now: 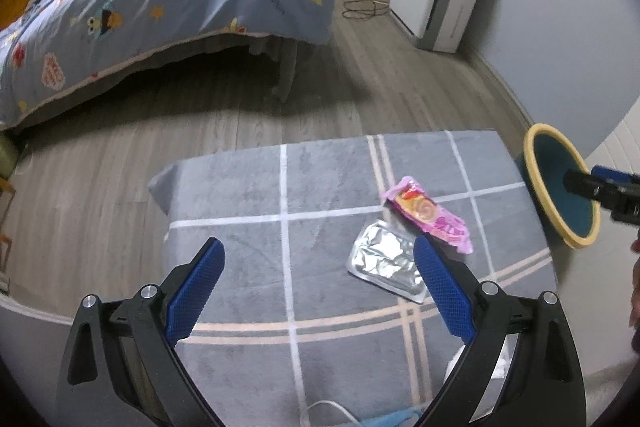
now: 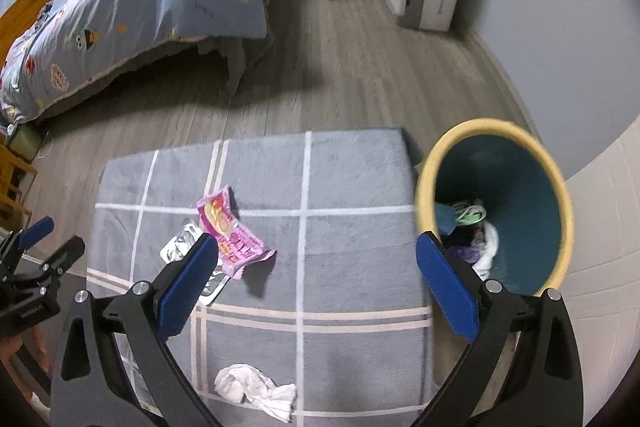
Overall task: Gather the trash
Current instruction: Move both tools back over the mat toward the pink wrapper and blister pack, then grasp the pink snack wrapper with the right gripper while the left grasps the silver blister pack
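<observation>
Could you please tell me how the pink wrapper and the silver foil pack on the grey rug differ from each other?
The pink wrapper is brightly printed; the silver foil pack is plain, shiny and creased. The pink wrapper lies across one edge of the silver foil pack, which sits underneath, flat on the rug. The pink wrapper is long and narrow, the foil pack broader and squarer. Both are loose, neither is held, and neither is yet in the bin.

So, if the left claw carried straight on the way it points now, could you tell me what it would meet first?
Probably the grey checked cloth-covered table top. The open left claw points at bare cloth; the crinkled silver foil wrapper lies just inside its right finger, though depth is unclear.
</observation>
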Demonstrator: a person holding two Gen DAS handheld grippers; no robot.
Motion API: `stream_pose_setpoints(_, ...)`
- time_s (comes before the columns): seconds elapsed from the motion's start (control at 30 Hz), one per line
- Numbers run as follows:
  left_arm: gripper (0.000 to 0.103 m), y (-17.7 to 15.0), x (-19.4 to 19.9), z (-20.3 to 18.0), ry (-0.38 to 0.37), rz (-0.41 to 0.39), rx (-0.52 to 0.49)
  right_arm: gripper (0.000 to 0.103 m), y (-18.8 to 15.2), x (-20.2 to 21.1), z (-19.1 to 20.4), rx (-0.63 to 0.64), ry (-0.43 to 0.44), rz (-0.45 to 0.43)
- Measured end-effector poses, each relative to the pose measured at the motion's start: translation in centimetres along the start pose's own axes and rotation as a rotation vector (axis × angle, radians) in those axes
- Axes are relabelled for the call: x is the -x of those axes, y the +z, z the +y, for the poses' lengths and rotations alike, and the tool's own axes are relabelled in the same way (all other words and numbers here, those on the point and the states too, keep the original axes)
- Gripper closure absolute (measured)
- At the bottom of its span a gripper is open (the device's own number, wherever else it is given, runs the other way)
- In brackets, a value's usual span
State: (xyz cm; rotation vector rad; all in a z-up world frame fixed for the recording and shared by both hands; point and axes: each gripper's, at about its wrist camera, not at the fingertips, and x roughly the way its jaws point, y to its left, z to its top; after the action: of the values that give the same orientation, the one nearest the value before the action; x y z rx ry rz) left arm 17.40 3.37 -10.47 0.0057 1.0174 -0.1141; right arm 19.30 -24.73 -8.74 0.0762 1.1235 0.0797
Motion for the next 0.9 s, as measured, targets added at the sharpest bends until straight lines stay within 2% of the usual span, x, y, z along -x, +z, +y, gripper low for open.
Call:
stream_pose_setpoints(0.2, 0.008, -0.3, -1.6, 1.0, 0.066, 0.026, -0.05, 0.006, -0.9, -3.3, 0.9, 0.001, 0.044, 0.074)
stream_pose_setpoints(0.27, 0.008, 0.0, -1.6, 1.7, 0.051, 0.026, -0.02, 0.006, -1.0, -4.4, 1.0, -0.027, 0.091, 0.102)
stream_pose_setpoints(0.37, 0.009, 0.4, -1.5, 2.8, -0.002, 0.021, 0.064, 0.006, -1.4, -5.8, 1.7, -0.036, 0.116, 0.126)
stream_pose_setpoints(0.5, 0.009, 0.4, -2.2, 2.9, 0.03, 0.057, 0.069, 0.006, -1.6, -7.6, 3.1, 0.008, 0.123, 0.154)
stream_pose_setpoints(0.63, 0.008, 0.4, -2.2, 3.1, 0.016, 0.06, 0.091, 0.007, -1.3, -9.3, 4.3, 0.076, 0.13, 0.16)
stream_pose_setpoints(0.7, 0.008, 0.5, -2.4, 3.2, 0.021, 0.069, 0.085, 0.012, -1.2, -10.3, 4.8, 0.099, 0.13, 0.171)
stream_pose_setpoints(0.77, 0.008, 0.5, -2.8, 3.1, 0.033, 0.08, 0.073, 0.024, -1.2, -11.5, 5.1, 0.107, 0.135, 0.192)
stream_pose_setpoints(0.9, 0.009, 0.6, -3.7, 2.9, 0.021, 0.105, 0.086, 0.034, -1.4, -13.1, 5.3, 0.143, 0.119, 0.209)
